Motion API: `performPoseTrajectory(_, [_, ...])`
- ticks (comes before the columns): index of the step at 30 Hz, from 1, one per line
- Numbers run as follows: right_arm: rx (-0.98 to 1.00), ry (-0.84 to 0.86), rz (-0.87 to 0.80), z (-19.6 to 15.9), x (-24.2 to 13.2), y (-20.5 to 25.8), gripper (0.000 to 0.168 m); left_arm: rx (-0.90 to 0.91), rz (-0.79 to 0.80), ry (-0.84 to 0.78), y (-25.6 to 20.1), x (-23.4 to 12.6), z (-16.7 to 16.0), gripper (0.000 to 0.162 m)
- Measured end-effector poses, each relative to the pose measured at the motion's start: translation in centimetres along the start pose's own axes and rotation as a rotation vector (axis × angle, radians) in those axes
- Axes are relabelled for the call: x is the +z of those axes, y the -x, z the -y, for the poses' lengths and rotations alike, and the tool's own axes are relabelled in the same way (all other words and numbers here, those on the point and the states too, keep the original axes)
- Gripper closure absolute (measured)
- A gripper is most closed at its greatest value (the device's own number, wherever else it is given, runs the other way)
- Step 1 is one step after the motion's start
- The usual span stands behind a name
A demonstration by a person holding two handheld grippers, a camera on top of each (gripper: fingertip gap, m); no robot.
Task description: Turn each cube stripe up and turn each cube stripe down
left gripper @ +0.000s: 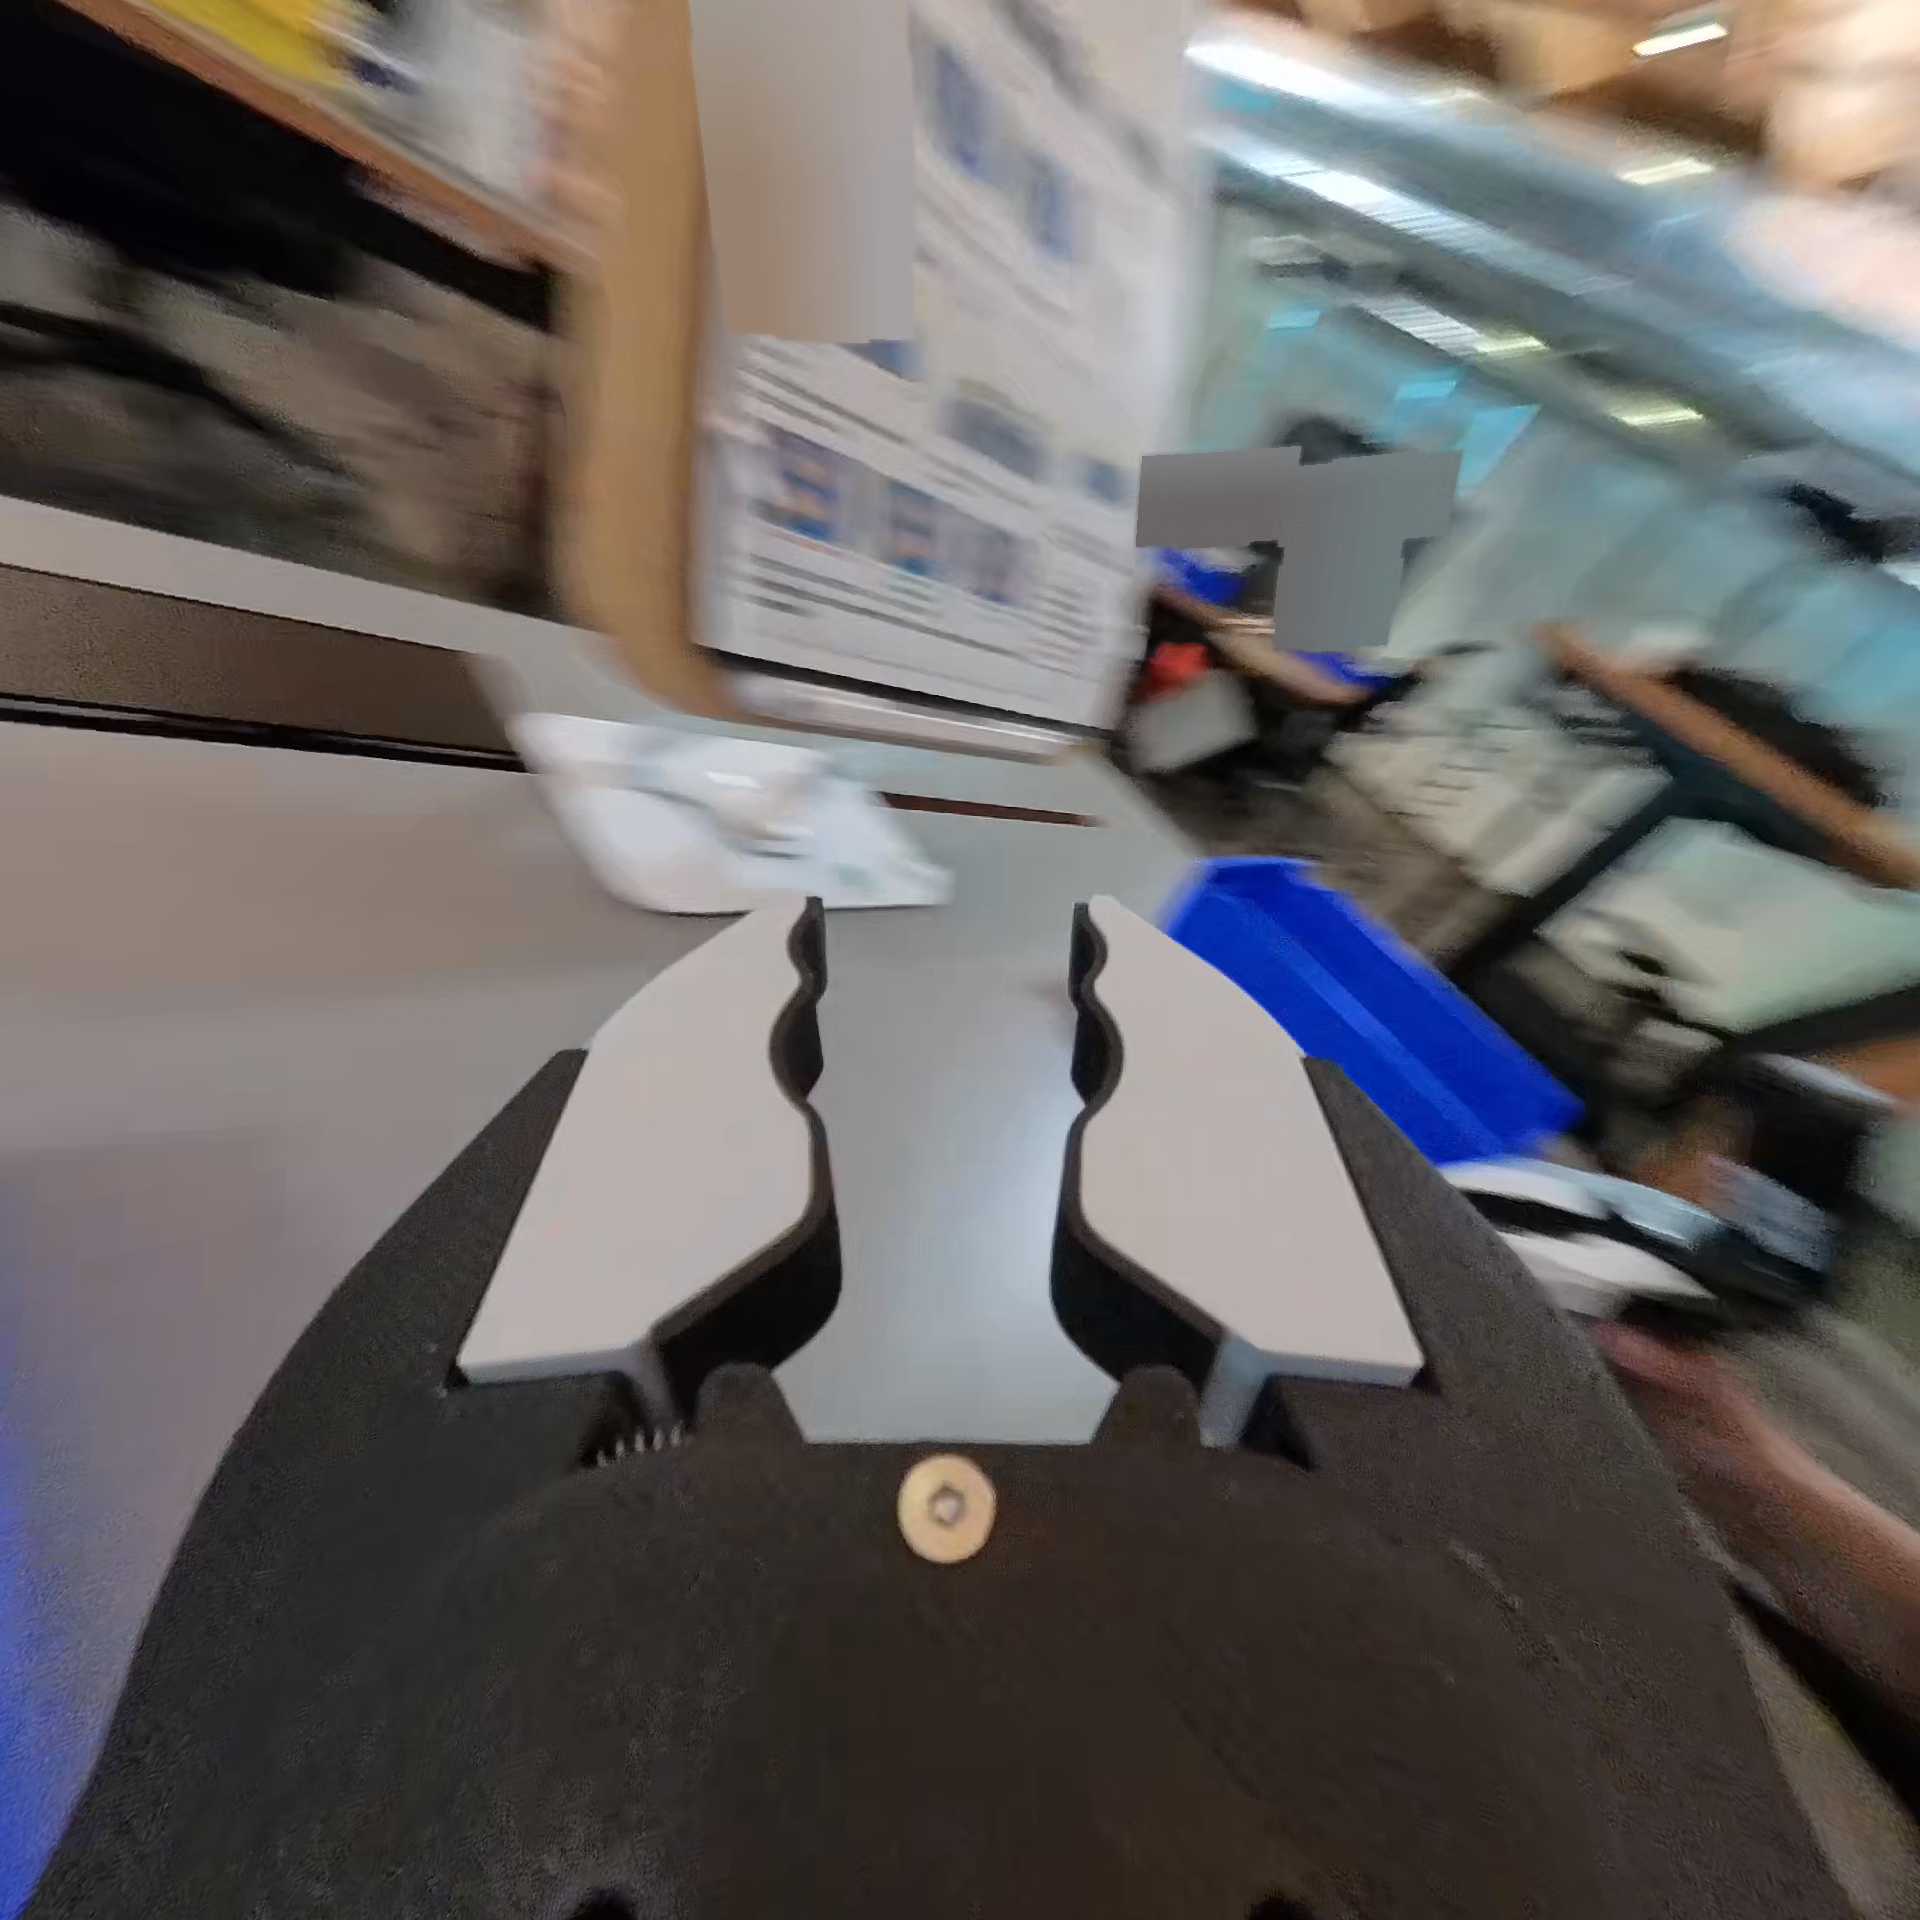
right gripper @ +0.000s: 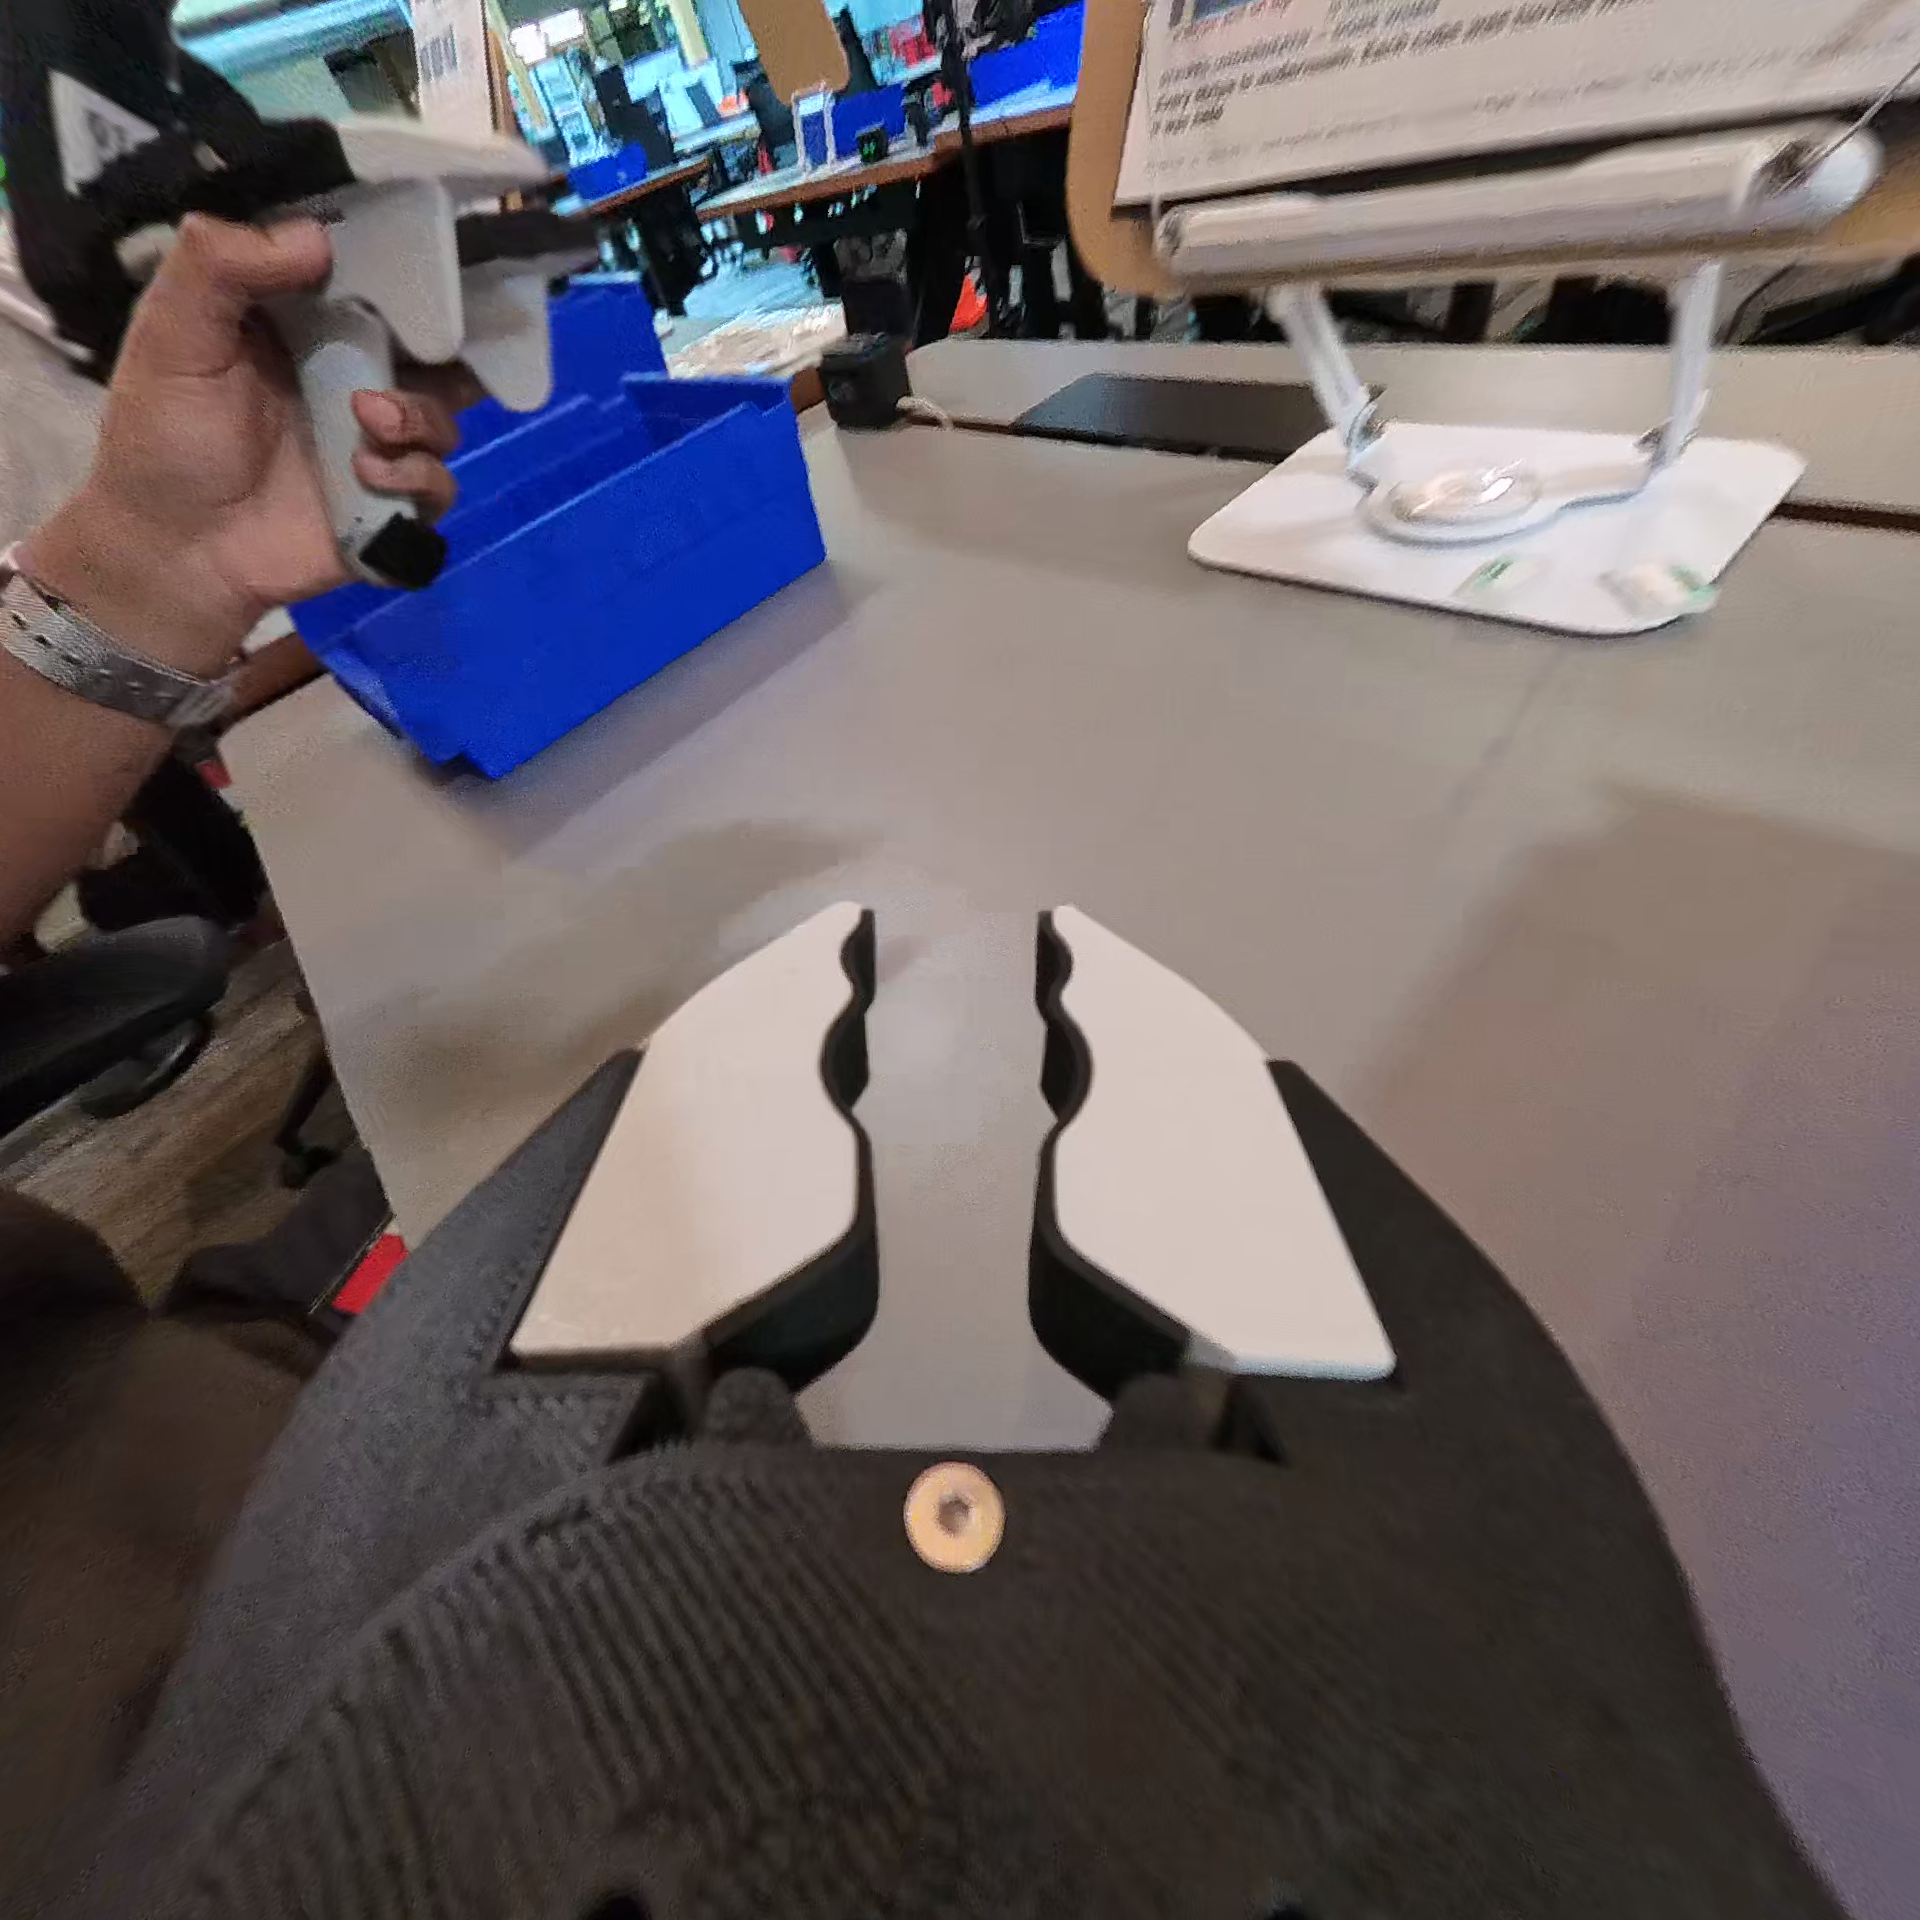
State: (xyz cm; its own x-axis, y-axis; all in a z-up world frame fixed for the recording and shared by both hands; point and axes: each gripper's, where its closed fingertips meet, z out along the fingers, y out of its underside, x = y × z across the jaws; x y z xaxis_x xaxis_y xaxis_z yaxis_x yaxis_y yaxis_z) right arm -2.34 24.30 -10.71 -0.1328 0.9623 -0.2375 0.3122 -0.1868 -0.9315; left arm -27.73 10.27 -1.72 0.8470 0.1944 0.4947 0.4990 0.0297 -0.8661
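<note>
No cube shows in either view. My left gripper (left gripper: 945, 920) is open and empty, held above the grey table (left gripper: 312, 935); its view is blurred by motion. My right gripper (right gripper: 954, 920) is open and empty, low over the grey table (right gripper: 1247, 831). In the right wrist view the other gripper (right gripper: 416, 270) is held up in a person's hand (right gripper: 197, 436) at the upper left, in front of a blue bin (right gripper: 582, 561). Its jaws cannot be read there.
The blue bin (left gripper: 1351, 997) stands at the table's edge, right of my left gripper. A white stand (right gripper: 1496, 520) carries a board with a printed sheet (right gripper: 1507, 94) at the back; it also shows in the left wrist view (left gripper: 748, 831). A small black device (right gripper: 868, 384) sits behind the bin.
</note>
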Motion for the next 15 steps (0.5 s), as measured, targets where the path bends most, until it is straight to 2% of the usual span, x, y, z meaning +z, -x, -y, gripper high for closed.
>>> performPoseTrajectory(3, [0.029,-0.052,-0.004,0.8,-0.4,-0.7,0.141,0.124,0.376,-0.006,8.8,-5.0,3.7,0.115])
performPoseTrajectory(5, [0.065,-0.049,0.012,0.4,-0.1,-0.7,0.142,0.168,0.602,0.067,15.2,-7.7,4.4,0.111])
performPoseTrajectory(7, [0.080,-0.027,0.022,0.1,0.3,-0.7,0.143,0.113,0.777,0.214,21.3,-9.6,3.5,0.110])
performPoseTrajectory(9, [0.073,-0.031,0.034,0.5,0.2,-0.5,0.143,0.017,0.884,0.335,25.9,-10.5,2.1,0.112])
performPoseTrajectory(12, [0.036,-0.047,0.010,1.3,-0.3,-0.6,0.144,-0.039,0.970,0.522,29.8,-10.9,-0.8,0.110])
performPoseTrajectory(15, [0.011,-0.059,-0.027,1.6,-0.8,-1.0,0.148,0.021,1.083,0.710,32.0,-12.0,-3.4,0.090])
